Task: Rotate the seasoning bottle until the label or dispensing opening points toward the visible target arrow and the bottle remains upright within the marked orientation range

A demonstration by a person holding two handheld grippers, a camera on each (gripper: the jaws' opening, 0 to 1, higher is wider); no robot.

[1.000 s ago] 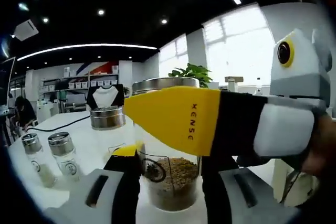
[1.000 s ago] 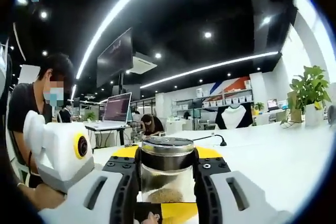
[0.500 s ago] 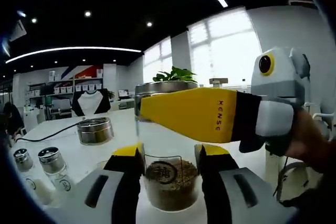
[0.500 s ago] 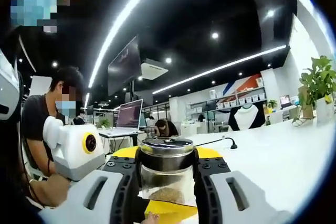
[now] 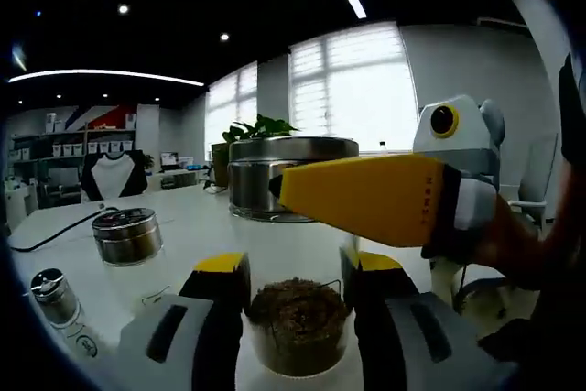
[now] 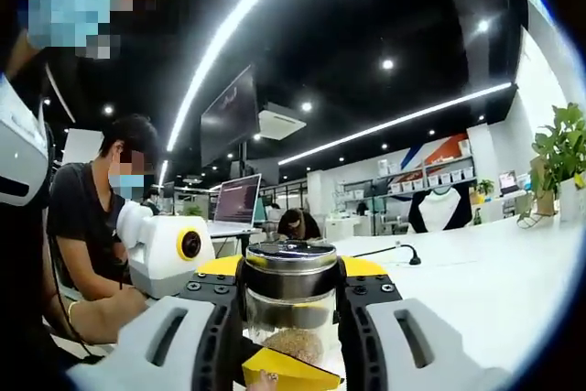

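I work over a white table (image 5: 183,226), and both my grippers meet at one bottle (image 5: 298,318), so I read this as a two-handed turn: one holds, the other twists.

My left gripper (image 5: 291,267) has the bottle's lower glass body between its jaws, low down where the seasoning (image 5: 300,304) sits. The jaws lie against the glass on both sides, clamped on it, probably to keep it upright and anchored at the base.

My right gripper (image 6: 290,272) is closed on the same bottle just under its metal cap (image 6: 291,256), the pads hugging the neck. Up there I get leverage for rotation without tipping it. In the left gripper view its yellow jaw crosses in front of the cap from the right.

The bottle stands upright between both pairs of jaws. I cannot make out a label facing me, and I see no target arrow, so I cannot judge how much turn is left.

Left of my left gripper, well apart, stand a squat jar (image 5: 128,237) and a small shaker (image 5: 57,292), clear of the work.
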